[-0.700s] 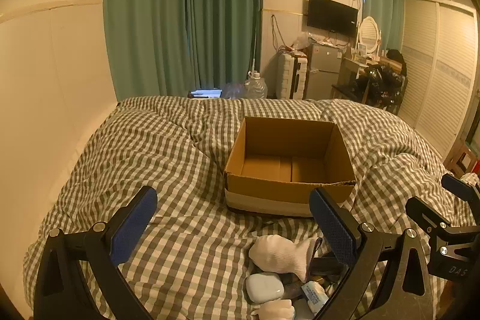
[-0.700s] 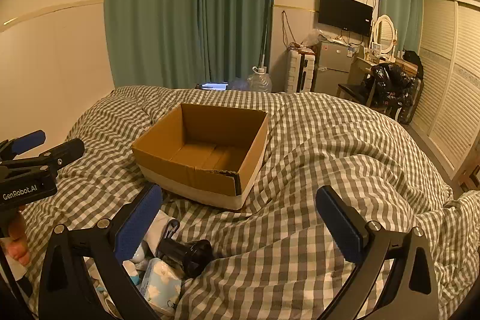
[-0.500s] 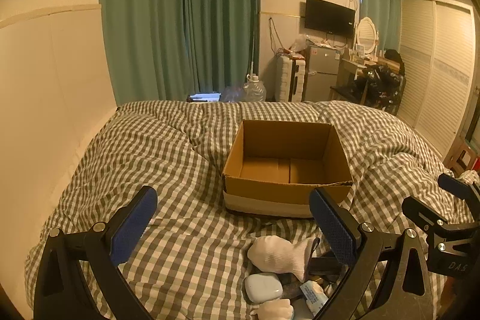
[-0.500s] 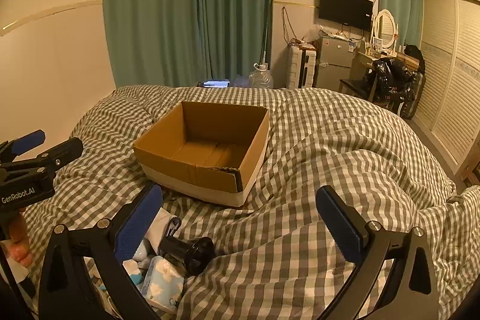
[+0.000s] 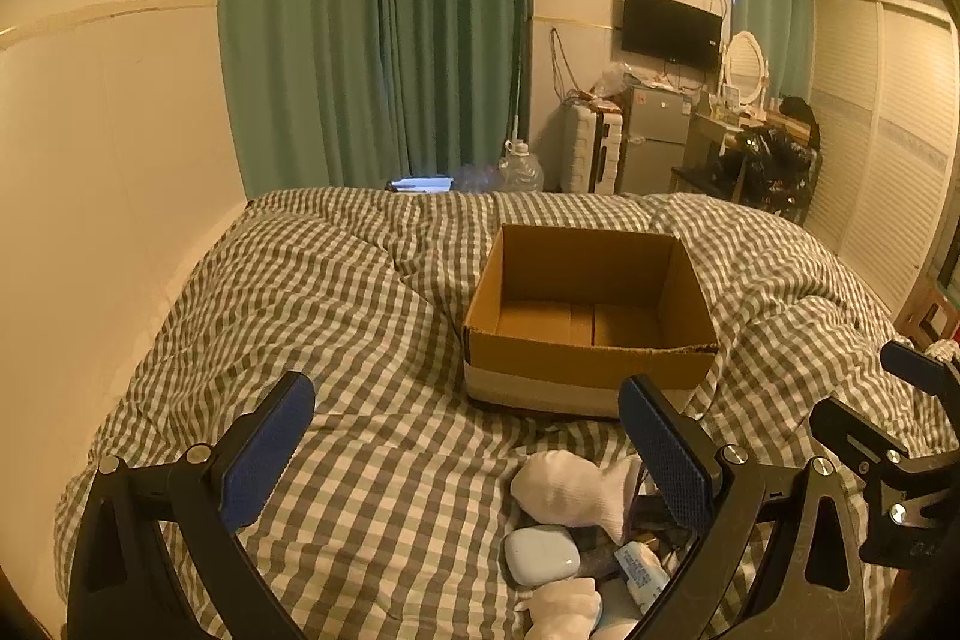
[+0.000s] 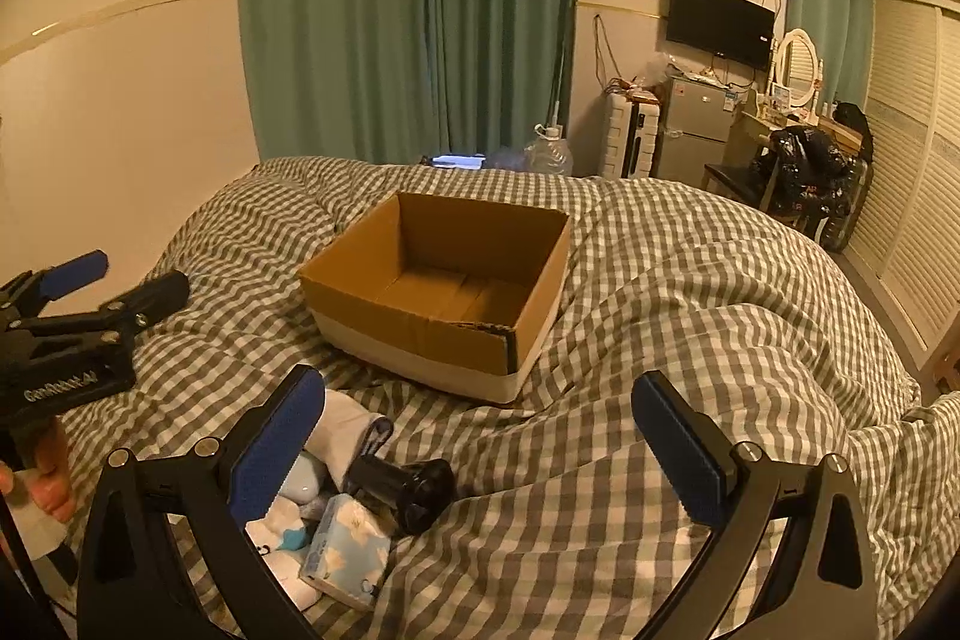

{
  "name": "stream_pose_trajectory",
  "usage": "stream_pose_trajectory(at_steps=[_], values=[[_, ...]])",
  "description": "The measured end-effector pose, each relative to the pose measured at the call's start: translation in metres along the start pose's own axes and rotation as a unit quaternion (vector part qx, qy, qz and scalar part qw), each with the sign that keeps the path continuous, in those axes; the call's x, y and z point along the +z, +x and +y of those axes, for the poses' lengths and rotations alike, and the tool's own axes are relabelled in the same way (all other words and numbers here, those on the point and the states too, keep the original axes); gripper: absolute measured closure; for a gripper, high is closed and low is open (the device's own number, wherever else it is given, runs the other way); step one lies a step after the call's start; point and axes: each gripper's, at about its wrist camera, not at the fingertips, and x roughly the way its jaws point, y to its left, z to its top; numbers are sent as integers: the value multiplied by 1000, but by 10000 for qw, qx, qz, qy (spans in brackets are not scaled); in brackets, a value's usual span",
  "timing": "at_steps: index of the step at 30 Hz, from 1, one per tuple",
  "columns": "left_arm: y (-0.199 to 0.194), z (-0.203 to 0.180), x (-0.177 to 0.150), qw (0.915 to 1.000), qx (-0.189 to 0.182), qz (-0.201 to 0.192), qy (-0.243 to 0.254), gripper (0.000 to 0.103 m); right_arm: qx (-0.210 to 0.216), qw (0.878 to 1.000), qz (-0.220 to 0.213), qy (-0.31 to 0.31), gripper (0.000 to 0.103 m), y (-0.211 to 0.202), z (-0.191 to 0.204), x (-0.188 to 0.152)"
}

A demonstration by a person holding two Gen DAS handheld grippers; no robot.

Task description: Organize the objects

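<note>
Both claws hover above a bed covered with a grey-and-white checked duvet. The left claw is spread wide with nothing between its blue-padded fingers; the right claw is likewise spread wide and carries nothing. An open brown cardboard box with a pale band along its base sits on the duvet ahead of both claws, slightly right of the left claw's centre line and slightly left of the right claw's. The loose objects lie in a cluster on the duvet just below and between the two claws: a white rolled sock, a pale blue rounded case, a black cylindrical device and a light blue floral tissue packet. The cluster lies near the left claw's right finger and the right claw's left finger, on the near side of the box.
</note>
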Motion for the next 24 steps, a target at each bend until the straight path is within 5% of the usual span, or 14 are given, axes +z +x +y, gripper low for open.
stream_pose_trajectory(at_steps=[12,24], values=[[-5,5,0,9998,-139,1,-148,0,-36,10000,15,-85,0,-8,10,-1],[-32,-13,-4,9978,400,-441,282,0,28,9999,-143,-8,0,-32,6,0]])
